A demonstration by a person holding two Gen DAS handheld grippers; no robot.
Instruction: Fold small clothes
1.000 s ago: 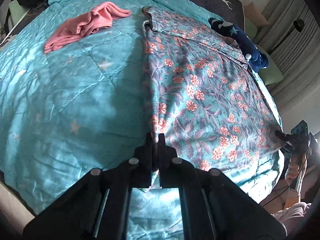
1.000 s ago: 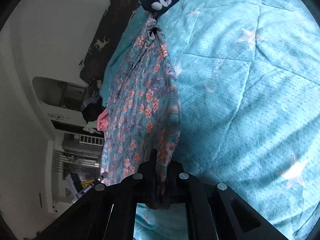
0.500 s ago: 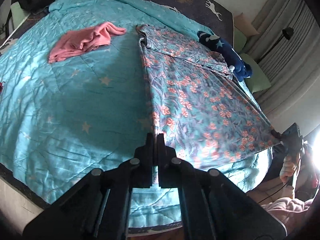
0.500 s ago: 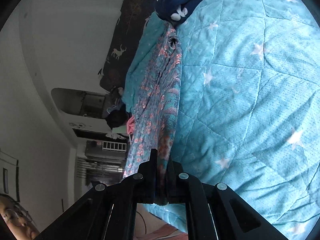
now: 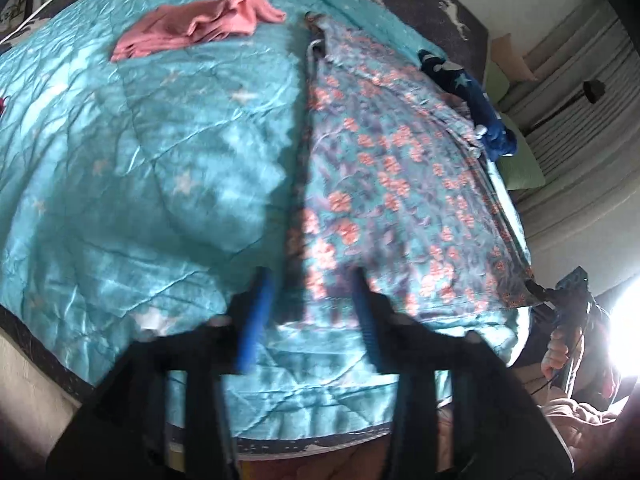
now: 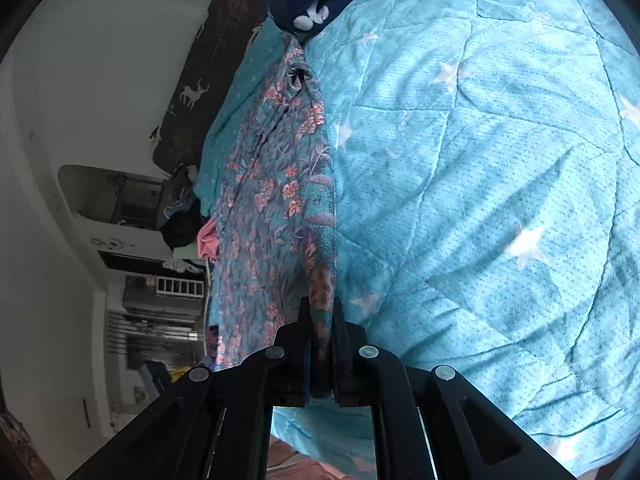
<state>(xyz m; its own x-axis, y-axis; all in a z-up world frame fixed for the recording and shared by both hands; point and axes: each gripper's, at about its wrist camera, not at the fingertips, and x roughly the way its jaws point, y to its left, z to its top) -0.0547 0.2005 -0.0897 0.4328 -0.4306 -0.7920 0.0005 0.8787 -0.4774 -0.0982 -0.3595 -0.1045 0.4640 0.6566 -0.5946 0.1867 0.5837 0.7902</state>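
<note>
- My left hand-held gripper [image 5: 310,304] hangs above the near edge of the bed, fingers spread wide with nothing between them; the view is blurred.
- The floral garment [image 5: 400,184] lies flat on the teal star quilt [image 5: 160,168], its near hem just beyond my left fingertips.
- My right hand-held gripper [image 6: 321,320] is pressed together, pinching the garment's near corner [image 6: 322,296].
- From there I see the fabric run away in a narrow strip along the quilt [image 6: 480,184].
- A pink garment [image 5: 200,28] sits crumpled at the far left.
- A navy plush toy [image 5: 476,104] rests by the floral garment's far edge.
</note>
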